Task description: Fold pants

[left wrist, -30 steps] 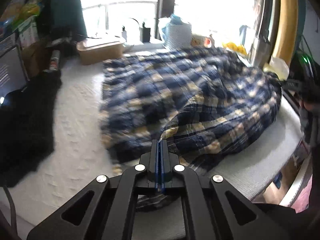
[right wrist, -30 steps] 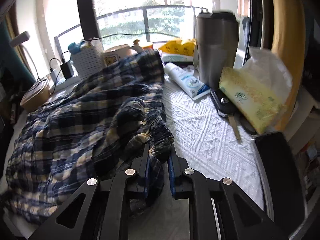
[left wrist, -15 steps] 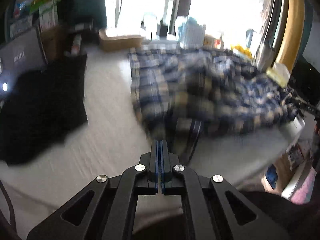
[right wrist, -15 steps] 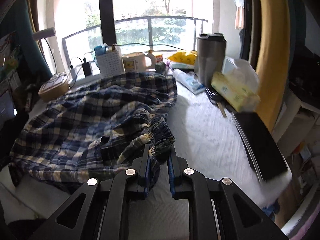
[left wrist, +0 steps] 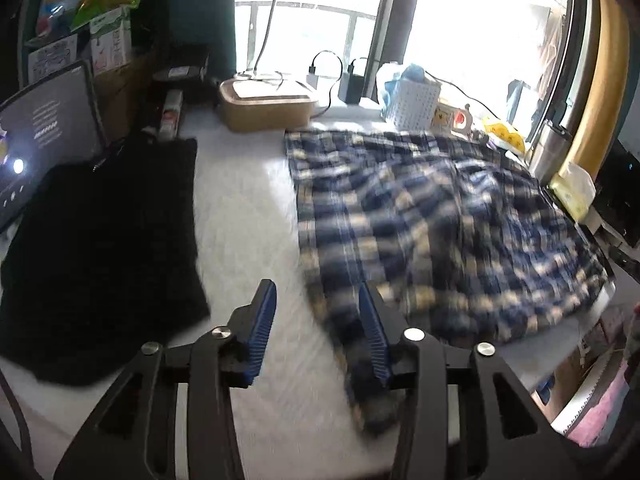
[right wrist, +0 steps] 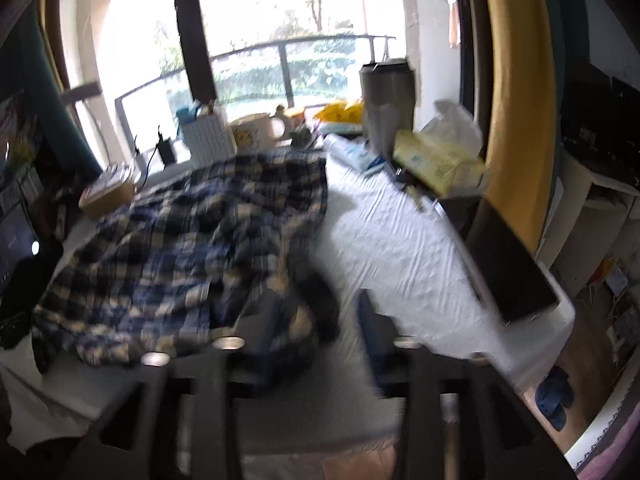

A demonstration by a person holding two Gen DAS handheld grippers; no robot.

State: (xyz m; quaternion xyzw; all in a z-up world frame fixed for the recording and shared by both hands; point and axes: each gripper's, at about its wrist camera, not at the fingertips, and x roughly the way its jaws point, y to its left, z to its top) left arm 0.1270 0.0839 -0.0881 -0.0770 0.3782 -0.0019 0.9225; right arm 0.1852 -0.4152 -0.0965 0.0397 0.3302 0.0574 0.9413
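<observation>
Only the left wrist view takes in the dark garment [left wrist: 100,248] spread flat on the white tablecloth [left wrist: 248,216], the lit screen [left wrist: 44,136] at the far left, and the tan box [left wrist: 266,106] by the window; the right wrist view instead shows the steel tumbler [right wrist: 387,104], the yellow tissue pack [right wrist: 440,164] and a dark flat slab [right wrist: 508,268] along the table's right edge. Both views share the plaid pants [left wrist: 432,224], which lie crumpled across the middle of the table, with the white basket [left wrist: 414,104] and the mug [right wrist: 256,132] behind them. Seen from the left wrist, a narrow end of the pants runs toward the camera and passes just beside the right-hand blue pad [left wrist: 374,340] of the left gripper [left wrist: 316,328]. That gripper hovers low over the cloth, pointing forward along the table, its jaws spread wide and grasping nothing. The right gripper [right wrist: 316,320] is blurred; it points over the near edge of the pants [right wrist: 192,248], its jaws released and wide apart, with a bunched dark fold of fabric lying between and partly over the left finger.
</observation>
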